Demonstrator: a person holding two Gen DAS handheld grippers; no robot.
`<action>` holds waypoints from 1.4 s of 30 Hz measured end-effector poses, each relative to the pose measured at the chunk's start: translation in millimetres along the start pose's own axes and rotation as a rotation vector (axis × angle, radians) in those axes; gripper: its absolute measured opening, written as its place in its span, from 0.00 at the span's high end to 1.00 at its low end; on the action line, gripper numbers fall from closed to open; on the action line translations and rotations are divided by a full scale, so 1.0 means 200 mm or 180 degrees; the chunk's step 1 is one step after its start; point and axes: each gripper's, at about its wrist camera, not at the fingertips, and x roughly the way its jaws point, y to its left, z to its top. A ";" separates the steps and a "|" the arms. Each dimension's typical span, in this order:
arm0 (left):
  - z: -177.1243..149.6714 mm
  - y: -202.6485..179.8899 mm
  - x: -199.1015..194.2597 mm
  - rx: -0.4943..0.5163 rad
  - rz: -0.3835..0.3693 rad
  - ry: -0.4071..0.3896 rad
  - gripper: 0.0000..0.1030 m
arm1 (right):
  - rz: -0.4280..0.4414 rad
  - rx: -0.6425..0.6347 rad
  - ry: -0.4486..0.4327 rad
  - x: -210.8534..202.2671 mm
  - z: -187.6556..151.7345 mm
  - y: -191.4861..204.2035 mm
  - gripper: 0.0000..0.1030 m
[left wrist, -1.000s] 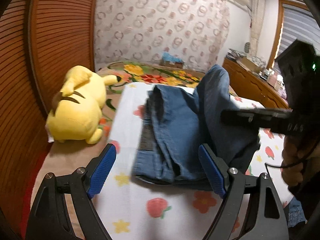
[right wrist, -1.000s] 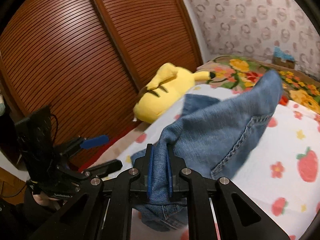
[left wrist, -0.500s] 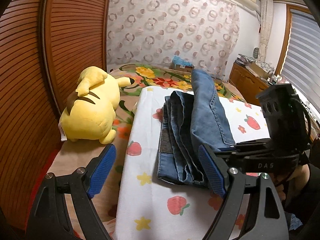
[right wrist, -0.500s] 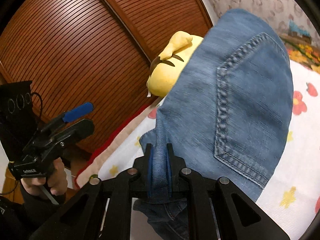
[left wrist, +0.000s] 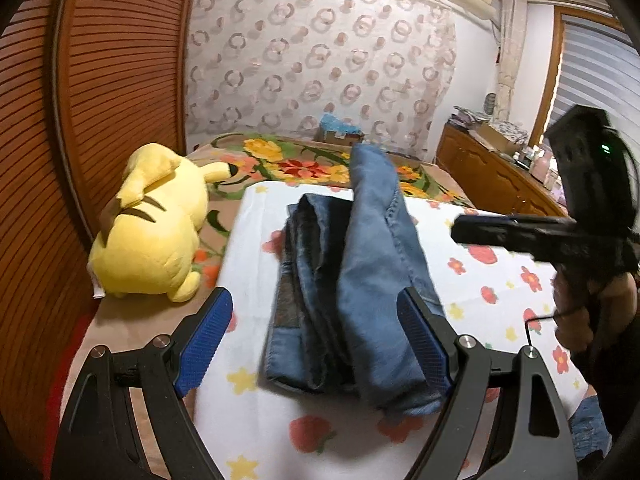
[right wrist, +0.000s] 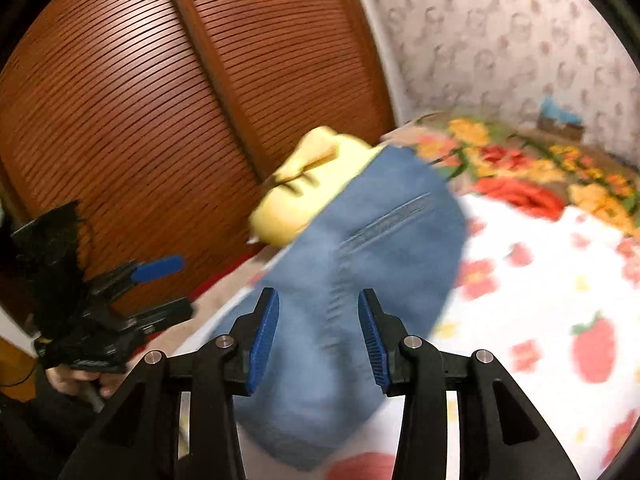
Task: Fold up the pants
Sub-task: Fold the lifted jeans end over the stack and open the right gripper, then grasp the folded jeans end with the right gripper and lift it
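Folded denim pants (left wrist: 352, 292), seemingly loose between opening right gripper (right wrist: 318, 336); left gripper (left wrist: 316, 334) agape.

Bed (left wrist: 132, 312) – strawberry sheet (left wrist: 256, 412), folded jeans (left wrist: 348, 292), yellow plush (left wrist: 152, 232).

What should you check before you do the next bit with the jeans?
1. Right gripper has let go: ok, its jaws are opening and the pads no longer pinch denim.
2. Left gripper is free: ok, open and holding nothing.
3. Jeans are on the strawberry sheet: ok.
4. Folded flap lies flat: not ok, the top layer stands up in a hump.
5. Edges line up: cannot tell, the right wrist view is blurred.
6. Yellow plush is out of the way: ok, it sits beside the sheet, apart from the jeans.
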 end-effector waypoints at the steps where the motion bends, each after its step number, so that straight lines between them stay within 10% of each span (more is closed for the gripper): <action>1: 0.01 -0.01 0.02 0.0013 -0.0032 0.0012 0.18 | -0.0075 -0.0021 0.0004 0.00 0.01 -0.02 0.58; 19: -0.11 0.08 0.37 -0.0056 0.0074 0.0694 0.32 | -0.0312 -0.0233 0.0349 0.54 0.32 -0.28 0.46; 27: -0.15 0.13 0.40 -0.0242 -0.0079 0.0727 0.32 | -0.0348 -0.0059 0.0545 0.66 0.31 -0.38 0.23; 42: -0.12 0.12 0.32 -0.0493 -0.0242 0.0677 0.33 | -0.0083 0.0111 0.0658 0.82 0.32 -0.46 0.21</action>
